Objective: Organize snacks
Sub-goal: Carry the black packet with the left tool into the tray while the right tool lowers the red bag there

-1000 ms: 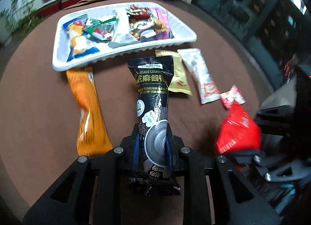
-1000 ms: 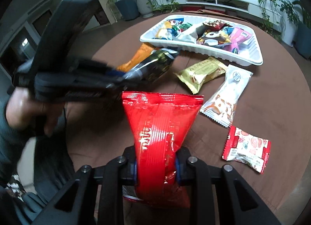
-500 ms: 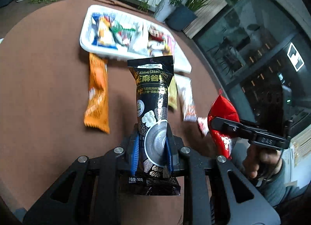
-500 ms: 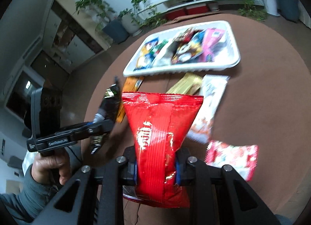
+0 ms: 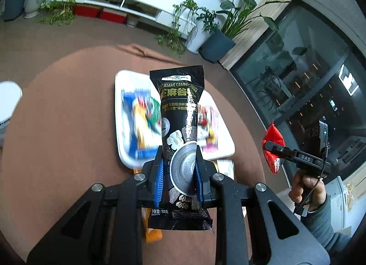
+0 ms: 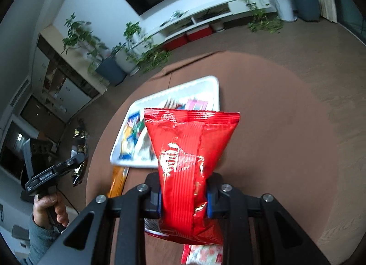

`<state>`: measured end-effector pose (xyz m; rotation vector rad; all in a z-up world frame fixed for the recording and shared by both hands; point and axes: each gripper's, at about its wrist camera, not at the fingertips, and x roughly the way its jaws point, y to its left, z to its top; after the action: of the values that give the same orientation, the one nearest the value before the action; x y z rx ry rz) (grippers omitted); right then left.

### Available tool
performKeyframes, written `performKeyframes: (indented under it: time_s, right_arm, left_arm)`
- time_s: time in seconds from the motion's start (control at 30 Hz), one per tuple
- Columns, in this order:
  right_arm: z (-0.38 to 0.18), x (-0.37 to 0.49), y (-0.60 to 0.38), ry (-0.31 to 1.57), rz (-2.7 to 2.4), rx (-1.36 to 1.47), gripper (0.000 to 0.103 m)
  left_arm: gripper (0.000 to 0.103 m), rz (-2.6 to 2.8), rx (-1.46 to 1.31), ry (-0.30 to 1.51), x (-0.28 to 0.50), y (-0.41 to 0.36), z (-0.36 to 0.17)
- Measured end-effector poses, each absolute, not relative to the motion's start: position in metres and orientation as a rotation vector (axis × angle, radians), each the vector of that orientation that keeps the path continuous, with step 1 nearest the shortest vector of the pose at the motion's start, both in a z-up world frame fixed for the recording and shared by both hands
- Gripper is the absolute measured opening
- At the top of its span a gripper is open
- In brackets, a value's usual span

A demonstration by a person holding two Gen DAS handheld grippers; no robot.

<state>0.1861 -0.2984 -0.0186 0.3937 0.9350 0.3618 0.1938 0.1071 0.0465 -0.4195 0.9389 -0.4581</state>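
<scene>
Holding two packets clear of the brown worktop [image 5: 57,116], both grippers risk a sloppy drop. The left gripper [image 5: 178,173] has its fingers pinched nearly shut on the lower part of a tall black packet [image 5: 180,113], whose top-heavy length could swing or slide out. Ahead lies the white tray [image 5: 120,127], already crowded, so a new packet may perch on others and spill over the rim. The right gripper [image 6: 184,196] squeezes a puffy red bag [image 6: 187,150] at its narrow waist; that slick foil could slip.

Round brown table [image 5: 57,127], white snack tray [image 5: 123,150], orange packet [image 6: 117,180] beside it
</scene>
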Motion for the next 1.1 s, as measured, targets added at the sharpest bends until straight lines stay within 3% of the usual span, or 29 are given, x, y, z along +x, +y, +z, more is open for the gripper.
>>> performKeyframes:
  time_s: [0.4,1.1]
  right_arm:
    - [0.01,0.275,-0.249,0.923,0.43,0.4,0.028]
    - [-0.057,0.34,-0.172,1.07,0.346,0.217,0.029]
  left_arm:
    - [0.02,-0.489,-0.312,0.977,0.263,0.074,0.068]
    - [0.022,-0.387,-0.232,1.14,0.314,0.007,-0.042]
